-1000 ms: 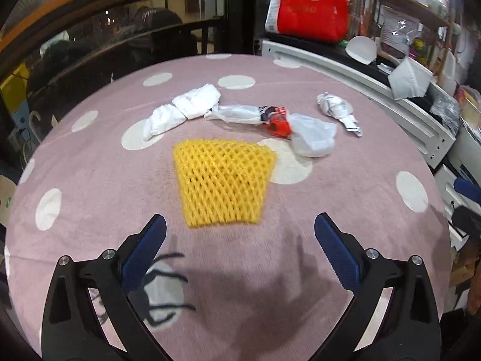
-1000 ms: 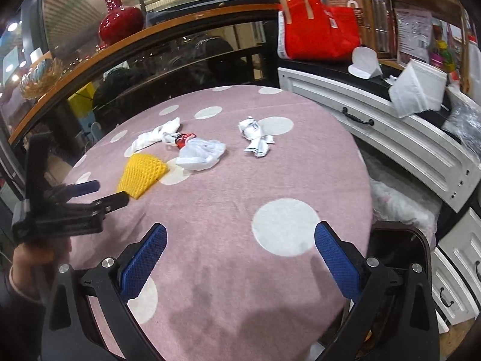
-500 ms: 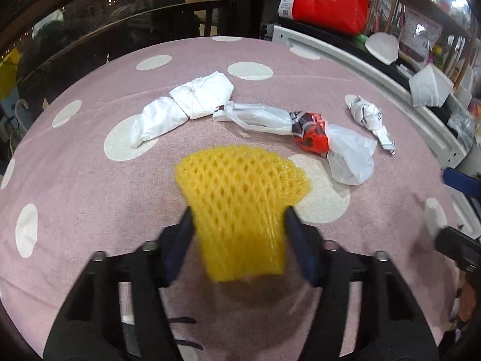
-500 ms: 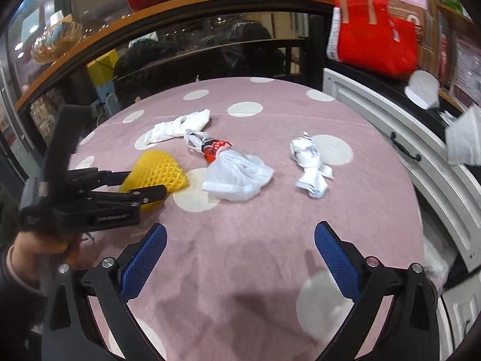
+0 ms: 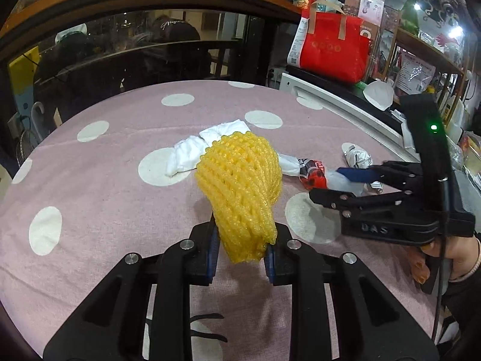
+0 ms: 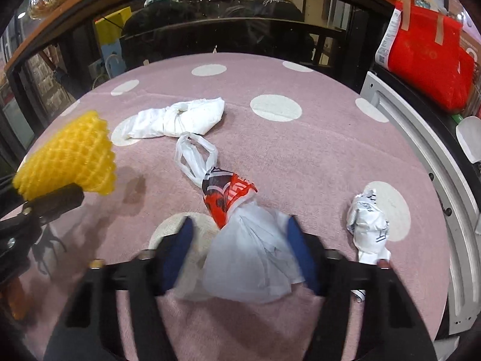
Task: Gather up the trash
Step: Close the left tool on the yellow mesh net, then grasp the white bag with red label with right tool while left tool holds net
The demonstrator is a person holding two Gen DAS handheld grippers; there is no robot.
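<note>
The table [image 6: 315, 156] is the largest thing here: a round top under a pink cloth with white dots, and all the trash lies in its middle part. Behind it on the right, a red bag [image 5: 333, 46] stands on a white cabinet, well apart from the work.

On the cloth, the white bundle [image 6: 180, 118] lies farthest from the person, untouched. Nearer is the plastic bag [image 6: 249, 258], a thin white bag with a red printed wrapper twisted into it; its handles point toward the bundle. To the right lies a crumpled paper [image 6: 366, 222] on a white dot, also free.

The right gripper [image 6: 240, 249] has come down over the fat end of the plastic bag. Its jaws have just been closing and now stand partly open with the bag between them; the right pad seems to touch the bag, while a small gap shows at the left pad, so the grip is probably not yet firm. It approaches from above, likely because the soft bag lies flat and must be pinched from its sides.

The left gripper [image 5: 240, 255] has also just been closing, and its jaws are now nearly together, pressed on the lower end of the yellow net [image 5: 240, 192]. The foam net is squeezed there and opens wide above, lifted off the cloth, probably so that it can be carried away.
</note>
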